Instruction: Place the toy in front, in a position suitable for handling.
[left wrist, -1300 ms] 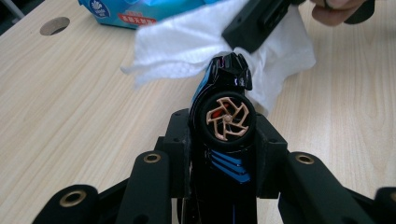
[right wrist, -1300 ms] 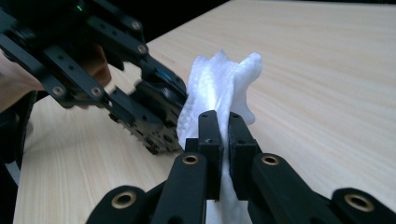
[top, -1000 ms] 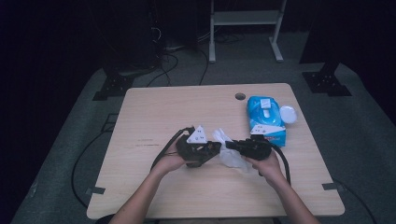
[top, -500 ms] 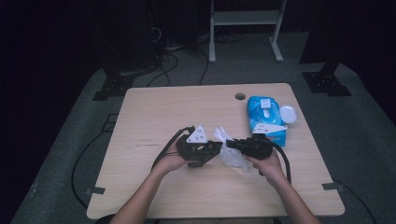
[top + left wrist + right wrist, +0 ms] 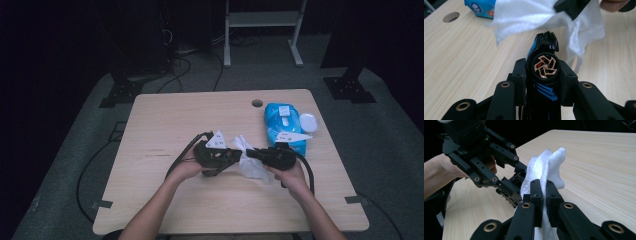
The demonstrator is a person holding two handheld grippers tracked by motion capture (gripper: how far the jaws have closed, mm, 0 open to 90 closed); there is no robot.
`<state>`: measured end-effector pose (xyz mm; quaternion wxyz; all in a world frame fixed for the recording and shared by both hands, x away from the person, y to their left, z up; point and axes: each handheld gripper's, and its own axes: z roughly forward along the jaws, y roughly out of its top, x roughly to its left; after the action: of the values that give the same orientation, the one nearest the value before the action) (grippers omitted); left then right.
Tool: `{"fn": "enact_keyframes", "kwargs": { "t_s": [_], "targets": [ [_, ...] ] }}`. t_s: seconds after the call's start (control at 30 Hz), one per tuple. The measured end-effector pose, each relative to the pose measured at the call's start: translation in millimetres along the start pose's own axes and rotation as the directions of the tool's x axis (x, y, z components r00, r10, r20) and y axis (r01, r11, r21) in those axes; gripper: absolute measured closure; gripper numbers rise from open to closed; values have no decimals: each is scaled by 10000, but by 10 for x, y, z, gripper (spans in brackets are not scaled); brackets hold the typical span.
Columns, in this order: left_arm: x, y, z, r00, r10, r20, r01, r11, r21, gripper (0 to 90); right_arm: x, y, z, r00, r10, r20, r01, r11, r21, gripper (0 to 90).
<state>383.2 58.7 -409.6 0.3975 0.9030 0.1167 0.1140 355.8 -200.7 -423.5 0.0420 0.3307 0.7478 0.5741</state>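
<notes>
My left gripper (image 5: 544, 75) is shut on a small black toy car (image 5: 545, 66) with blue stripes and a copper-coloured wheel, nose pointing away from me. My right gripper (image 5: 543, 192) is shut on a crumpled white wipe (image 5: 546, 167) and holds it against the car's front. In the high view the left gripper (image 5: 217, 156) and right gripper (image 5: 270, 155) face each other over the table's middle, the wipe (image 5: 248, 161) bunched between them. From the right gripper view, the left gripper (image 5: 516, 182) meets the wipe from the left, and the car is mostly hidden behind the cloth.
A blue wipe packet (image 5: 282, 122) lies at the back right of the wooden table (image 5: 165, 125), with a round white lid (image 5: 307, 121) beside it. A cable hole (image 5: 257, 103) sits near the far edge. Cables trail from both grippers toward me.
</notes>
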Motion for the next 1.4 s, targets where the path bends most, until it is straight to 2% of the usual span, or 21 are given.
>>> {"fn": "enact_keyframes", "kwargs": {
  "t_s": [0.1,0.2,0.3,0.5,0.6,0.67,0.83,0.9,0.97,1.07,1.17,1.37,1.4],
  "targets": [
    [69,42,105,10000,-10,-3,10,9986,538,647,-61,-43,-53,9997,110,223,-112,9999,123,862],
    [125,79,236,9999,-102,13,100,9930,1177,647,-124,-95,-98,9988,219,444,-230,9995,232,862],
    [143,113,367,10000,-17,-4,18,9812,1930,648,-161,-125,-111,9979,286,584,-306,9989,343,862],
    [177,156,450,9999,-110,103,81,9697,2440,642,-178,-160,-79,9975,240,669,-278,9980,569,861],
    [199,166,383,9989,-375,282,309,9784,2046,624,-177,-162,-79,9972,139,741,-187,9977,645,861],
    [224,167,318,9984,-451,335,380,9810,1903,602,-180,-160,-90,9968,121,787,-172,9978,645,861],
    [328,97,93,9947,-927,441,880,9912,990,538,-186,-146,-136,9949,-53,1003,-17,9975,703,860],
    [390,43,10,9891,-1409,416,1384,9887,574,530,-193,-149,-176,9935,-194,1126,104,9967,802,860],
    [464,-20,-68,9840,-1714,479,1698,9849,346,517,-194,-159,-214,9920,-279,1227,168,9957,911,860],
    [534,-98,-119,9747,-2139,648,2118,9766,382,481,-203,-183,-267,9908,-317,1319,189,9951,973,860],
    [550,-150,-131,9679,-2364,854,2345,9716,317,461,-215,-202,-298,9902,-273,1367,143,9953,954,860],
    [535,-211,-61,9651,-2453,916,2406,9688,589,436,-214,-222,-313,9899,-332,1376,186,9942,1063,860],
    [535,-217,-56,9627,-2526,971,2482,9671,559,431,-214,-225,-315,9900,-316,1372,170,9942,1063,860]
  ]
}}
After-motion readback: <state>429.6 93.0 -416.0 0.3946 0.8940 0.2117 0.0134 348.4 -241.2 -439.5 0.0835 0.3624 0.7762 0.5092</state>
